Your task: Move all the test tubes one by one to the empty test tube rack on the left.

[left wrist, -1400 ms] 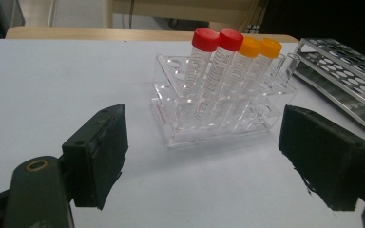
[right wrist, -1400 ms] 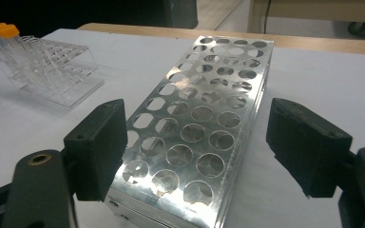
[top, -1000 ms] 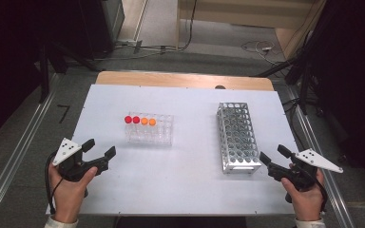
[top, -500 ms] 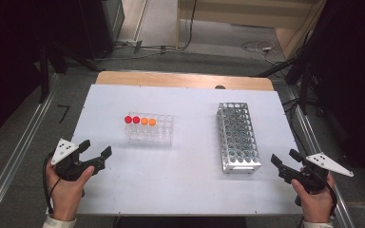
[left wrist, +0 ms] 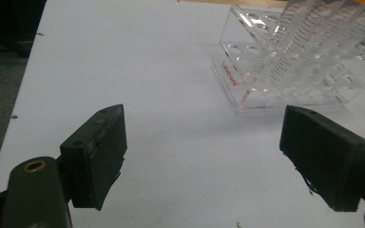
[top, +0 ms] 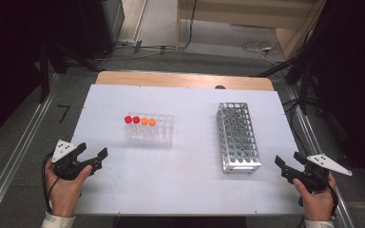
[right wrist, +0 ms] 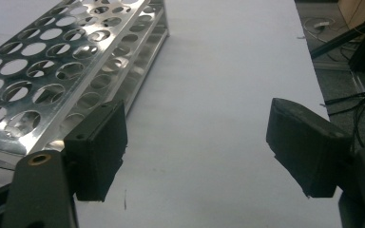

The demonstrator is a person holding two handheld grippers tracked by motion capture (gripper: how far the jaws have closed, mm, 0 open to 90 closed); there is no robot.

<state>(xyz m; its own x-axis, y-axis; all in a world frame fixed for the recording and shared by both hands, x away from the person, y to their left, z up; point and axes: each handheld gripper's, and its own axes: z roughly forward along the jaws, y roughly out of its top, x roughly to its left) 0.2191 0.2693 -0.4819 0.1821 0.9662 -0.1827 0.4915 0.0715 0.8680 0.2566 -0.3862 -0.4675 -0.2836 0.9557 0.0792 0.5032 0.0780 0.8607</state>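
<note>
Item: clear plastic rack (top: 149, 129), standing left of centre on the white tabletop (top: 185, 190). It carries four capped tubes in its back row, two with red caps (top: 132, 119) to the left and two with orange caps (top: 148, 121) next to them; the remaining holes look vacant. In the left gripper view the clear plastic rack (left wrist: 290, 61) sits at the upper right, beyond the jaws and apart from them, with red lettering on its near wall (too small to read).

Item: metal rack (top: 238, 137), a long perforated block right of centre, well apart from the clear one, its long side running away from the person. No tubes are seen in its holes. In the right gripper view the metal rack (right wrist: 71, 66) lies along the left side, its near corner just beside the left jaw.

Item: left hand-held gripper (top: 91, 159), held in the left hand (top: 64, 187) at the near left edge of the tabletop, jaws wide apart with nothing between them, pointing toward the clear rack.

Item: right hand-held gripper (top: 286, 168), held in the right hand (top: 316, 202) at the near right corner, jaws likewise wide apart over bare tabletop, near the metal rack's front end but clear of it.
</note>
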